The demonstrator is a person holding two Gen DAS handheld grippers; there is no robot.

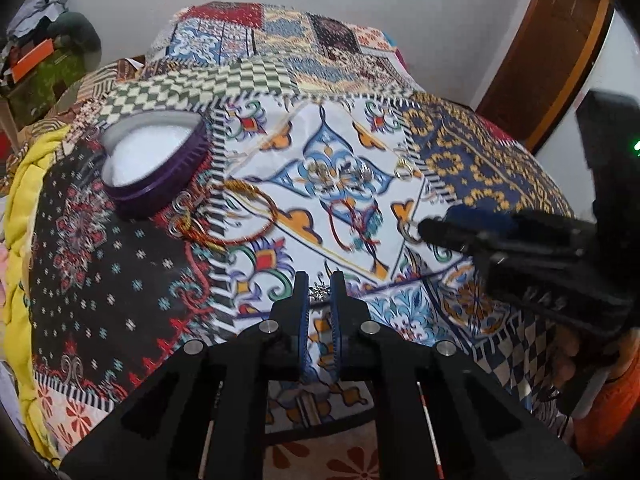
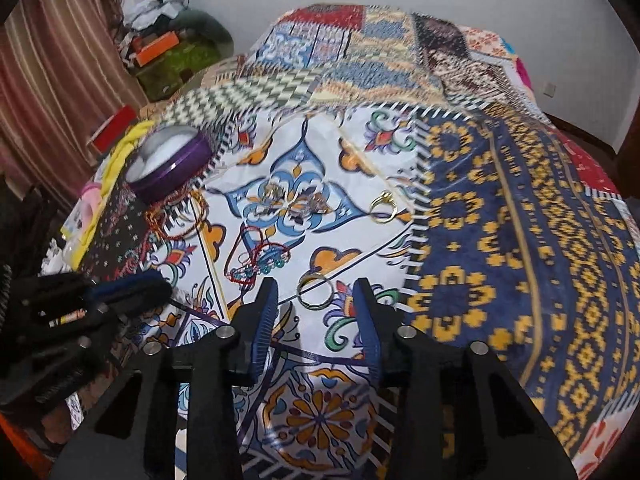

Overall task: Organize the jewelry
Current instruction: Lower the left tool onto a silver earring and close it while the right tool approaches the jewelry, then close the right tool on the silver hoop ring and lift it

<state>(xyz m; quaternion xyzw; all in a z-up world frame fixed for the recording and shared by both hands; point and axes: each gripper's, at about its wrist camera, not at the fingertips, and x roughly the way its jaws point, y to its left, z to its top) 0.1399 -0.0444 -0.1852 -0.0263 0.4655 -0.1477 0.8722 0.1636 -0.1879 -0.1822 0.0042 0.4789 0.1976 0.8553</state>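
Observation:
In the left wrist view my left gripper (image 1: 320, 290) is shut on a small silver snowflake charm (image 1: 320, 291), held just above the patchwork bedspread (image 1: 460, 160). My right gripper (image 2: 315, 292) stands open and low over the cloth. A thin gold ring (image 2: 315, 291) lies between its fingertips, untouched. From the left wrist view the right gripper (image 1: 424, 232) reaches in from the right toward that ring (image 1: 409, 234). A round purple tin (image 1: 156, 160) with white lining sits open at the far left, also visible as the tin (image 2: 170, 164).
Loose on the cloth lie a red and gold bangle (image 1: 240, 216), a red cord bracelet with teal beads (image 2: 256, 256), silver earrings (image 2: 296, 200) and a second gold ring (image 2: 384, 206). A yellow cloth (image 1: 24, 184) edges the bed's left side. Clutter (image 2: 168, 52) sits beyond it.

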